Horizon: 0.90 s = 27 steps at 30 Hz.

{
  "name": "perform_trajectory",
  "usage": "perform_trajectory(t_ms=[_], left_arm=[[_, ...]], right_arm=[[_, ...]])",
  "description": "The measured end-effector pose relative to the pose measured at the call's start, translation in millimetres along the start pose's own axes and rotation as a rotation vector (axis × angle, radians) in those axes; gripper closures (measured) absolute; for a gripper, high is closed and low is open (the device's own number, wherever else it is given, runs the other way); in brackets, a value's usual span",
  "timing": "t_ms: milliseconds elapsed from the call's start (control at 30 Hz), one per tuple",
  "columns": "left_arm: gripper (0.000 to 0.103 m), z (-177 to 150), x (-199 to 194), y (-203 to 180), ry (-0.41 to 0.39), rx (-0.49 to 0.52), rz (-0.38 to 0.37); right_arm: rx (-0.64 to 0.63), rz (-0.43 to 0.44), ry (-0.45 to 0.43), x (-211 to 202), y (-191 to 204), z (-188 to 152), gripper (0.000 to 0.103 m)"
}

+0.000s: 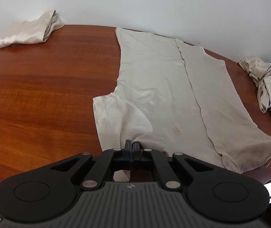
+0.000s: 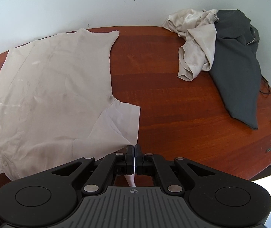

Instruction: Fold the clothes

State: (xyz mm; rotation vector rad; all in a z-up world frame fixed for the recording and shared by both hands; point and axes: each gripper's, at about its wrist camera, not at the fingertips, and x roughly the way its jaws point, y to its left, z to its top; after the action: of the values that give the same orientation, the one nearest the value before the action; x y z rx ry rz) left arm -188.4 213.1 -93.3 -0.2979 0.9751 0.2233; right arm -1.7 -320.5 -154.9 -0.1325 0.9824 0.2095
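Beige cloth is pinched in both tongs: the left tongs (image 1: 131, 146) are clamped on the shirt (image 1: 164, 87) at its near shoulder, the right tongs (image 2: 134, 149) on the other sleeve's edge. The shirt lies spread flat, button side up, across the wooden tabletop (image 1: 40, 87). Best bet, I'd say: keep both hands level and tension even. Further back, a folded piece (image 1: 30, 32), a crumpled beige garment (image 2: 194, 43) and a dark garment (image 2: 236, 66) wait.

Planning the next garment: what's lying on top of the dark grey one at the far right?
A crumpled beige garment drapes over the left edge of the dark grey garment. The grey cloth beneath it, and the wooden table under both, is hidden.
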Motion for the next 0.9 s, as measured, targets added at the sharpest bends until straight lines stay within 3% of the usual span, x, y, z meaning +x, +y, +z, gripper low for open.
perform_trajectory(t_ms=[167, 233, 300, 400, 500, 567, 600, 700, 900], left_arm=[[0.101, -20, 18, 2, 0.071, -0.039, 0.123], [0.101, -27, 20, 4, 0.081, -0.074, 0.142], [0.100, -37, 19, 2, 0.084, -0.083, 0.171], [0.100, -55, 11, -10, 0.074, -0.064, 0.209], [0.096, -72, 5, -31, 0.074, -0.024, 0.191], [0.084, -80, 4, -45, 0.063, -0.005, 0.174], [0.083, -85, 4, -53, 0.058, 0.004, 0.165], [0.075, -92, 8, -74, 0.031, 0.026, 0.195], [0.056, -99, 20, -109, -0.008, 0.143, 0.116]], right_arm=[[-0.034, 0.046, 0.040, 18, -1, -4, 0.096], [-0.071, 0.056, 0.048, 20, 2, -7, 0.087], [-0.107, 0.063, 0.029, 15, 4, -10, 0.072], [-0.148, 0.097, 0.008, 6, 6, -17, 0.067], [-0.197, 0.176, 0.011, 1, 13, -29, 0.068], [-0.240, 0.226, 0.019, 1, 22, -38, 0.068], [-0.262, 0.243, 0.020, 2, 26, -43, 0.068], [-0.317, 0.299, 0.028, 6, 41, -53, 0.068], [-0.498, 0.388, 0.018, 8, 87, -63, 0.067]])
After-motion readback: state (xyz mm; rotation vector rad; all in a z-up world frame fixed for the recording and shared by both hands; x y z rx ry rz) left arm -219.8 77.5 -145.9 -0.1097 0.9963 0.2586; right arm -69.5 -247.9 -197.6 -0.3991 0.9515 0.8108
